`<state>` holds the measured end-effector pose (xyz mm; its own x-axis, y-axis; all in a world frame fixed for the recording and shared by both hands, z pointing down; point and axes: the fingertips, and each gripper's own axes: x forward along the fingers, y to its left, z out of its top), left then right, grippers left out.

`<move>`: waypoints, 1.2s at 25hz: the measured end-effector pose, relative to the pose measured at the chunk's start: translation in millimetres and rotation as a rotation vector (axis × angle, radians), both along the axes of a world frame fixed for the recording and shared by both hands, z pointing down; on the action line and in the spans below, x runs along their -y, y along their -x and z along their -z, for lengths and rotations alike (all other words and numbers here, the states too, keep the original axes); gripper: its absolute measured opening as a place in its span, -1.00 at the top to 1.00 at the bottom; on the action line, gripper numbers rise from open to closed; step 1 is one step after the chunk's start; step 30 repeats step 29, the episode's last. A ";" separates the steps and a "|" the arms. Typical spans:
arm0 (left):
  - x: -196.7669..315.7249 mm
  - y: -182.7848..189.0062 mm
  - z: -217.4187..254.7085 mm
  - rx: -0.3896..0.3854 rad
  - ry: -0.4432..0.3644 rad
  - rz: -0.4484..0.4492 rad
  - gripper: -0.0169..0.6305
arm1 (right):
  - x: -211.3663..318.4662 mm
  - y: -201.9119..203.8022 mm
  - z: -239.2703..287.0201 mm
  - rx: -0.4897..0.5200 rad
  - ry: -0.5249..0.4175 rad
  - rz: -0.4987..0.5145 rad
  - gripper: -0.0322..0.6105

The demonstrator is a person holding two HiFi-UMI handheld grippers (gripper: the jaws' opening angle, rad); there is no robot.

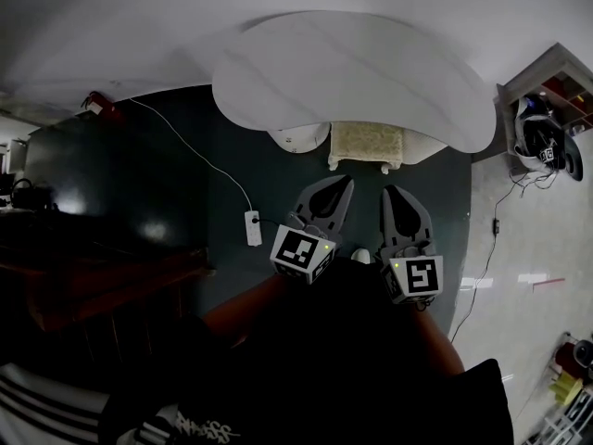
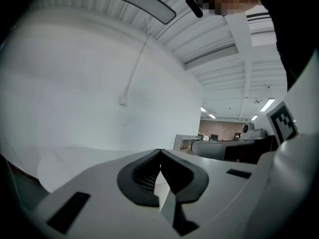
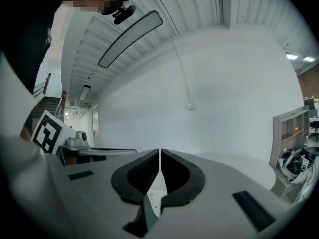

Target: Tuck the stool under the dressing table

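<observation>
the fingers (image 2: 137, 176) of the left gripper (image 1: 345, 184) are seen clenched together on nothing, and those of the right gripper (image 1: 390, 193) likewise. the stool (image 1: 367, 145) is found partly tucked under the white worktop (image 1: 352, 72), near both grippers.

The left gripper (image 2: 159, 152) has its jaws pressed together with nothing between them. Beyond the tips rises a white wall (image 2: 75, 83), where a thin cable (image 2: 137, 66) hangs above them. Left of the jaws lies a pale curved surface (image 2: 65, 161), perhaps the bench top.
</observation>
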<state>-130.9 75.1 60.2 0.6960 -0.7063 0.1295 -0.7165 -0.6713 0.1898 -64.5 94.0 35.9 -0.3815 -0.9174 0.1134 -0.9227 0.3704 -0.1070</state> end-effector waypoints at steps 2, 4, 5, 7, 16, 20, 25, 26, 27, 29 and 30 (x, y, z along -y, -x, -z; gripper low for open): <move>4.6 -2.2 3.2 0.006 -0.012 0.004 0.90 | 1.8 2.6 6.2 0.003 -0.024 0.015 0.77; 9.5 -3.4 4.2 -0.001 -0.006 0.013 0.90 | 5.2 2.1 11.7 0.002 -0.045 0.024 0.78; 11.9 -4.3 4.2 -0.012 0.001 0.015 0.90 | 7.3 0.4 12.8 0.002 -0.047 0.023 0.78; 16.5 -6.7 3.9 -0.040 0.015 0.013 0.90 | 12.2 -5.0 12.4 0.006 -0.041 0.016 0.78; 19.4 -30.2 8.9 0.003 -0.017 -0.029 0.90 | 23.1 -22.7 9.0 -0.003 -0.015 -0.018 0.78; 18.5 -36.5 8.8 0.005 -0.020 -0.029 0.90 | 22.6 -27.0 7.8 -0.010 -0.015 -0.022 0.78; 14.7 -39.7 15.2 -0.001 -0.034 -0.028 0.90 | 17.5 -26.1 11.6 -0.003 -0.020 -0.016 0.78; 13.7 -39.8 14.7 0.003 -0.033 -0.030 0.90 | 17.2 -25.2 12.9 -0.007 -0.024 -0.011 0.78; 12.2 -39.6 12.8 0.008 -0.030 -0.032 0.90 | 16.7 -24.4 13.5 -0.009 -0.026 -0.007 0.78; 8.3 -38.5 7.2 0.019 -0.019 -0.037 0.90 | 15.4 -22.7 13.9 -0.008 -0.030 -0.002 0.78; 8.3 -38.5 7.2 0.019 -0.019 -0.037 0.90 | 15.4 -22.7 13.9 -0.008 -0.030 -0.002 0.78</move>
